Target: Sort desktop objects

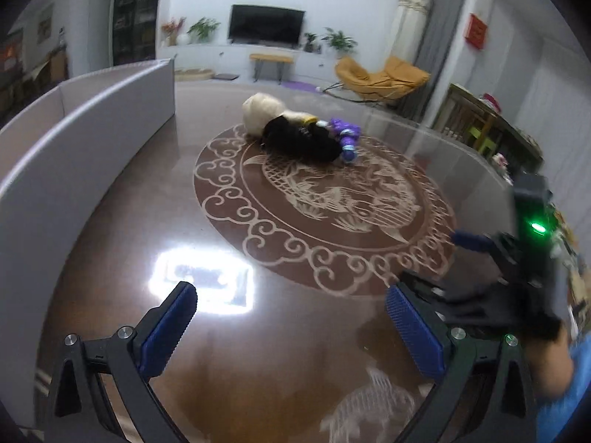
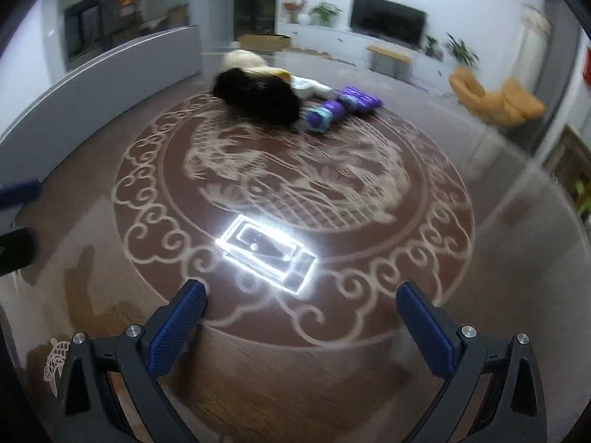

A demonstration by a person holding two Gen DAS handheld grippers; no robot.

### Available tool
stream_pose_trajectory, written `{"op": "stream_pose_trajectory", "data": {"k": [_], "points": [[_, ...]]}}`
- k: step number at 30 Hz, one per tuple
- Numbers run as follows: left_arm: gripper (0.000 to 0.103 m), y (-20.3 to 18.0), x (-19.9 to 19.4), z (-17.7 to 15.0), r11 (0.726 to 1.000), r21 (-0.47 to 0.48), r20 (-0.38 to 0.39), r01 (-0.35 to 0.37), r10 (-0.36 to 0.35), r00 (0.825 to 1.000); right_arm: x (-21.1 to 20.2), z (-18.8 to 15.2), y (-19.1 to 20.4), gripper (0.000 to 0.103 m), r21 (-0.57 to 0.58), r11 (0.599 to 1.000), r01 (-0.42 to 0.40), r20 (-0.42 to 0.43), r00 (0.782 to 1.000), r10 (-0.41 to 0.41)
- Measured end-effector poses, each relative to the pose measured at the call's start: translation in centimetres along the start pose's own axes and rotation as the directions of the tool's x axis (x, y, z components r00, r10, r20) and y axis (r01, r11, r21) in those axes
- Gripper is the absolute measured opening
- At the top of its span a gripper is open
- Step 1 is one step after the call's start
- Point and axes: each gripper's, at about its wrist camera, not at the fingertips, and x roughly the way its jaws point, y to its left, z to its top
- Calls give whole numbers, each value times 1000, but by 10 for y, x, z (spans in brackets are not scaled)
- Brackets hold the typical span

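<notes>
Both the left gripper (image 1: 291, 317) and right gripper (image 2: 301, 310) are released, empty. Advise approaching the pile (image 2: 258, 99) at twelve o'clock, isolating one item.

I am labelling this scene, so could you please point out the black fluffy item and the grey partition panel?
black fluffy item (image 2: 258, 98), right wrist view, middle of its dark body.
grey partition panel (image 1: 74, 147), left wrist view, its broad face.

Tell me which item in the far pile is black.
The fuzzy black lump at the front of the pile; behind it lies a cream item, beside it purple packs.
</notes>
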Motion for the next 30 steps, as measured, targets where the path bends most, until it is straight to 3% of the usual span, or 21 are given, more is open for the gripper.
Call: {"op": "stream_pose_trajectory", "data": {"k": [6, 10, 16, 30], "points": [[103, -1, 20, -13, 995, 14, -15, -102, 102, 995, 3, 0, -7, 103, 81, 996, -26, -24, 999, 28], [103, 6, 15, -16, 997, -14, 2, -82, 82, 997, 2, 3, -4, 103, 78, 997, -23, -24, 999, 25], [103, 12, 27, -15, 997, -44, -41, -56, 55, 998, 1, 3, -4, 103, 78, 997, -23, -24, 999, 25], [103, 5, 29, -16, 994, 14, -71, -111, 111, 991, 0, 3, -4, 103, 78, 997, -23, -23, 999, 25]]}}
